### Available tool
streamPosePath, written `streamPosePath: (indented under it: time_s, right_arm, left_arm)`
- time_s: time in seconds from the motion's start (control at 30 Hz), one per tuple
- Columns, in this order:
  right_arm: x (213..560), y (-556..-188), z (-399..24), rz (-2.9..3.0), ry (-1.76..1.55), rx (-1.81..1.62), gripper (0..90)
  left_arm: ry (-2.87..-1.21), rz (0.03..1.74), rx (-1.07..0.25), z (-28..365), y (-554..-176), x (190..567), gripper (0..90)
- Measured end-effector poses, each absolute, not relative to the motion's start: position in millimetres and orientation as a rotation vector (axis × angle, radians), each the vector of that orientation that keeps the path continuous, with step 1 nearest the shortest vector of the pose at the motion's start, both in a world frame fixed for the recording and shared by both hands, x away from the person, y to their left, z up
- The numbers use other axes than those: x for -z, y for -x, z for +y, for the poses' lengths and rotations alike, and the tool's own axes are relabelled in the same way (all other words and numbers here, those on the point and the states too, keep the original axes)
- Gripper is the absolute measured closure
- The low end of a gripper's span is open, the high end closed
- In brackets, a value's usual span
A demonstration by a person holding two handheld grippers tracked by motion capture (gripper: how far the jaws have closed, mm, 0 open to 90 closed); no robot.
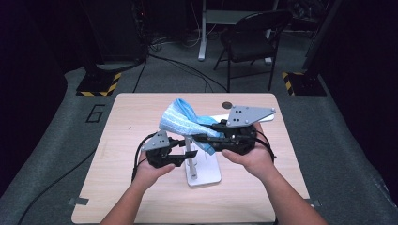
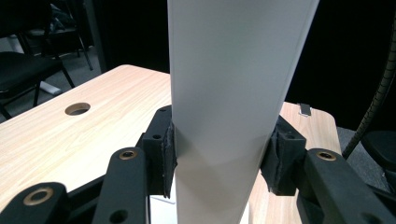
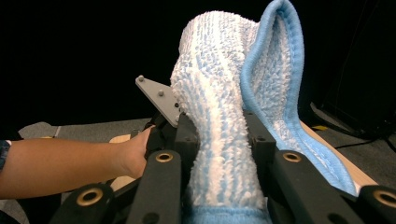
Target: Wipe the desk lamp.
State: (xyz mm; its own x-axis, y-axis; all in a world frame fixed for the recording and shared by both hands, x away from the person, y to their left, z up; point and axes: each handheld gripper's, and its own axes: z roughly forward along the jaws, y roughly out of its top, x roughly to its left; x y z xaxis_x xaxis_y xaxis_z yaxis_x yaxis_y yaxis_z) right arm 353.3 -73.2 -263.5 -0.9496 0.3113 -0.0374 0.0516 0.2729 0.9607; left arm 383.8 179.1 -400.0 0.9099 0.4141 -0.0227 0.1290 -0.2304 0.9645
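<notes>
I see a towel (image 1: 180, 119) in pale blue terry, striped with white ribbing and edged by a solid, deeper blue hem. The stand (image 1: 202, 172) is plain white, post and base alike. Both hand-held grippers, left hand-held gripper (image 1: 184, 151) and right hand-held gripper (image 1: 202, 132), are matte black with brass-coloured rivets, each topped by a grey plate. The tabletop (image 1: 136, 117) shows light wood grain. On the grey floor (image 1: 56, 136) I make out a dark 6 and yellow-black hazard stripes.

High view: above worktop (image 1: 141, 197) near edge, facing forward and down, mid-distance. Left tool view: pressed close against white post (image 2: 233, 93), level over worktop. Right tool view: close behind blue towel (image 3: 224, 116). All share ground around post.
</notes>
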Motion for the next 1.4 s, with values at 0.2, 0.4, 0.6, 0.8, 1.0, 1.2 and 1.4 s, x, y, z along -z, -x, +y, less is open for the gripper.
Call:
streamPosePath:
  time_s: [0.2,0.4,0.6,0.8,1.0,1.2,1.4]
  right_arm:
    - [263,-353,-75,2.333,-0.336,-1.734,72.2]
    - [265,-352,-81,2.336,-0.343,-1.738,72.3]
    - [269,-352,-90,2.344,-0.352,-1.748,72.4]
    - [272,-351,-97,2.347,-0.361,-1.763,72.5]
    - [275,-350,-102,2.35,-0.369,-1.762,72.5]
    - [279,-348,-106,2.352,-0.377,-1.766,72.5]
    - [289,-346,-114,2.36,-0.379,-1.794,72.5]
  left_arm:
    - [-1.806,0.404,-0.278,180,-384,400,52.5]
    - [-1.805,0.405,-0.276,180,-385,400,52.5]
    - [-1.802,0.405,-0.274,180,-385,400,52.4]
    - [-1.808,0.405,-0.264,180,-385,400,52.3]
    - [-1.811,0.405,-0.262,180,-385,400,52.3]
    - [-1.805,0.412,-0.257,180,-384,400,52.3]
    - [-1.805,0.411,-0.256,180,-384,400,52.3]
